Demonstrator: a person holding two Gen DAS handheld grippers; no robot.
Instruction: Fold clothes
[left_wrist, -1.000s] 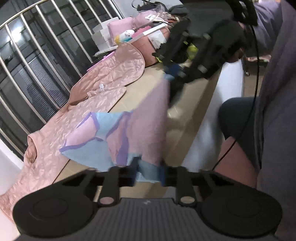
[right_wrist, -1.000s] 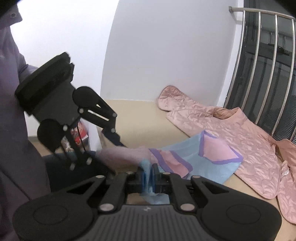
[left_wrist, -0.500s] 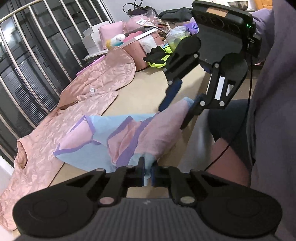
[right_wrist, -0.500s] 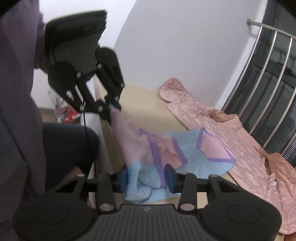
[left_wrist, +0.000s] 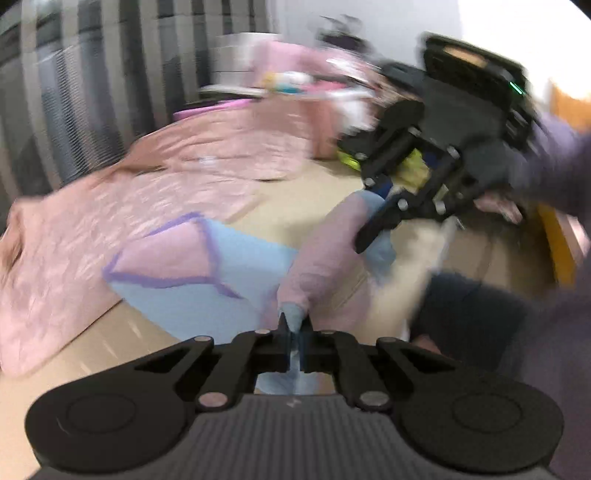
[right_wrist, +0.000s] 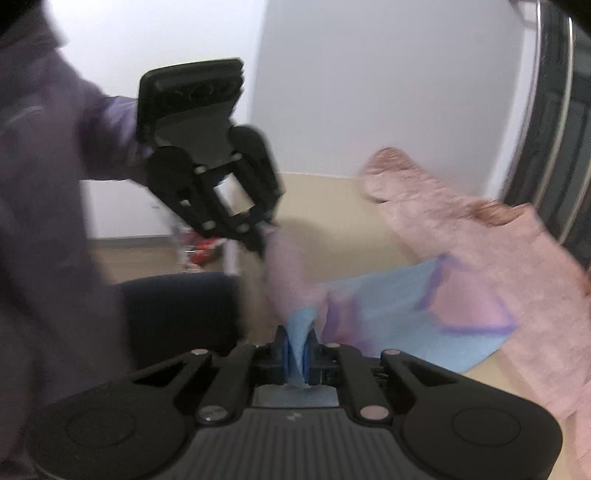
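left gripper (left_wrist: 294, 334): jaws clamped on blue edge of the small garment (left_wrist: 207, 273). right gripper (right_wrist: 296, 349): jaws pinched on another blue edge. garment spans between them, its far part on the table (left_wrist: 295, 206) against the pink quilted top (left_wrist: 122, 199). both views motion-blurred; table edge indistinct.

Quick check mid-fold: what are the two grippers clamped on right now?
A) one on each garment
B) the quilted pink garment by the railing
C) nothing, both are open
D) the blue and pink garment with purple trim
D: the left gripper and the right gripper each pinch the blue and pink garment, while the quilted pink garment lies untouched on the table.
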